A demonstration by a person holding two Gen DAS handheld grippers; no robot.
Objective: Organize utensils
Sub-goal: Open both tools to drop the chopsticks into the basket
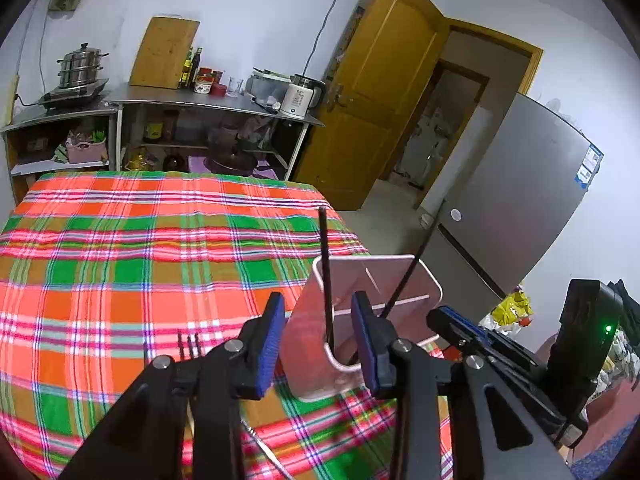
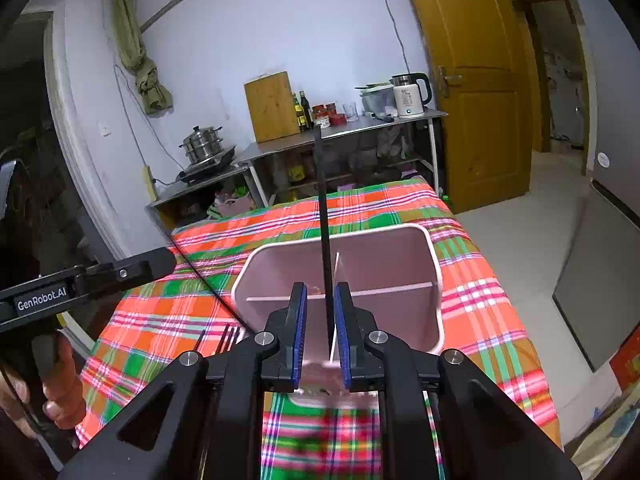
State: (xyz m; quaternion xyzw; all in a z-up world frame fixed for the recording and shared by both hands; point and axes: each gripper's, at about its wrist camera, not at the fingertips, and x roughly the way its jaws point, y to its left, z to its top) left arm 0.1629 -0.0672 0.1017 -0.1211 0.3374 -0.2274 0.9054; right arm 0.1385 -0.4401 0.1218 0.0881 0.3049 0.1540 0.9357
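Note:
A pink divided utensil holder point(image 1: 400, 276) point(image 2: 384, 256) stands on the plaid tablecloth point(image 1: 120, 264) near its right edge. Two black chopsticks rest in it. One chopstick point(image 1: 325, 264) stands upright between the blue pads of my left gripper point(image 1: 319, 296), which is open with neither pad pressing it. The other chopstick point(image 2: 325, 216) point(image 1: 404, 280) rises between the pads of my right gripper point(image 2: 320, 286), also open, the stick lying close to the right pad. Fork tines point(image 1: 188, 344) point(image 2: 230, 336) lie on the cloth left of the holder.
A metal utensil point(image 1: 264, 448) pokes out under my left gripper. A hand point(image 2: 60, 396) holds the left gripper's handle. Beyond the table stand steel shelves point(image 1: 216, 100) with a kettle and jars; a fridge point(image 1: 520, 208) and a wooden door point(image 1: 380, 100) are to the right.

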